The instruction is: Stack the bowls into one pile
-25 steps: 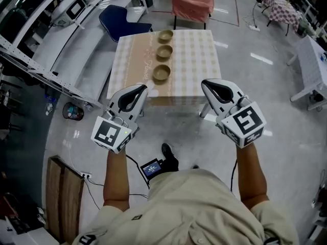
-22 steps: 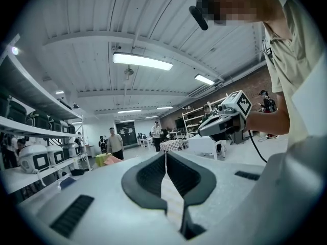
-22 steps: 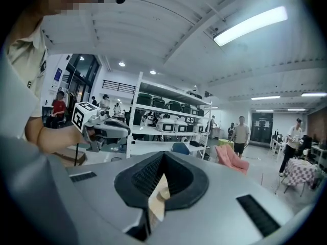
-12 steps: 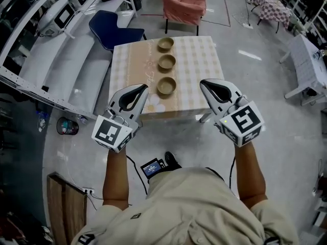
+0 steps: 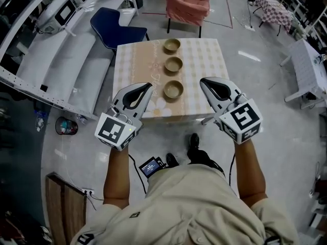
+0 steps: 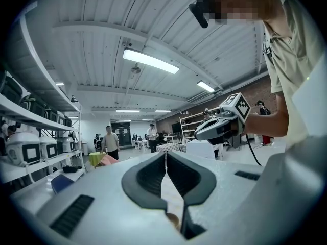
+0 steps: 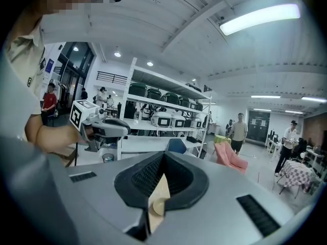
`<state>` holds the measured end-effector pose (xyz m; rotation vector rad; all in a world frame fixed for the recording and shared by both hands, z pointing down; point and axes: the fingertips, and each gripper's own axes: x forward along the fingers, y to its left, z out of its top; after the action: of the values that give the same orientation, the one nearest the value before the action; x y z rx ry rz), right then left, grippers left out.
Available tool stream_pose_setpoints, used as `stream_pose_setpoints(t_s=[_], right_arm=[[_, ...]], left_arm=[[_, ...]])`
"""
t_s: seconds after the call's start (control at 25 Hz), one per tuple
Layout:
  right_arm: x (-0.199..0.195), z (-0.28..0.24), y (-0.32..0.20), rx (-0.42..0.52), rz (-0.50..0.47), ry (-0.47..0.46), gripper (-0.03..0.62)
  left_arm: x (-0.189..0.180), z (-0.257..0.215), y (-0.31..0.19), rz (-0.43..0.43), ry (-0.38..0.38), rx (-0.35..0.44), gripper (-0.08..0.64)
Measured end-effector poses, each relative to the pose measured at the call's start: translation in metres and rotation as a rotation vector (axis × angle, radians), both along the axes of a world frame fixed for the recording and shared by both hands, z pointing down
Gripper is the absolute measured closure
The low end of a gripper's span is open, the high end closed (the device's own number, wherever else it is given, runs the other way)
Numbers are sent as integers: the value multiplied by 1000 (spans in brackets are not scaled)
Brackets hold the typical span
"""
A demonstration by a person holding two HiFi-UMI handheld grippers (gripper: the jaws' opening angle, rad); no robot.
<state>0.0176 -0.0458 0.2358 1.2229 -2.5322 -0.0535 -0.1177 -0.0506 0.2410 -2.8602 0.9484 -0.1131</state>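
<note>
Tan and matte, three bowls sit in a straight row on the table point(image 5: 191, 108), which is covered by a pale checked cloth point(image 5: 204, 50). The near bowl point(image 5: 173, 90) is close to the table's front edge, the middle bowl point(image 5: 173, 64) is about at its centre, and the far bowl point(image 5: 171, 45) is by its back edge. All three are upright, look alike in size and stand apart; none is nested yet. They look shallow and thin-rimmed, so I'd guess they are light.

My left tool point(image 5: 145, 88) and right tool point(image 5: 207, 83) hang at the table's front edge, one toward each front corner, touching nothing. Each has its jaws pressed together with nothing between them.

The main risk I see is going in like this: a closed tool would only shove the near bowl across the cloth or off the table. Even once opened, a pinch on such a thin rim could let the bowl swing or tip. A bowl set down off-centre might perch crooked rather than nest.
</note>
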Motion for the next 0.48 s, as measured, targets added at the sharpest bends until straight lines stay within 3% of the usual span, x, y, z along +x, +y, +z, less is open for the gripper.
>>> stream_pose_setpoints(t_s=[0.48], right_arm=[[-4, 44, -85, -49, -65, -22, 589]], left_arm=[[5, 21, -54, -59, -51, -40, 545]])
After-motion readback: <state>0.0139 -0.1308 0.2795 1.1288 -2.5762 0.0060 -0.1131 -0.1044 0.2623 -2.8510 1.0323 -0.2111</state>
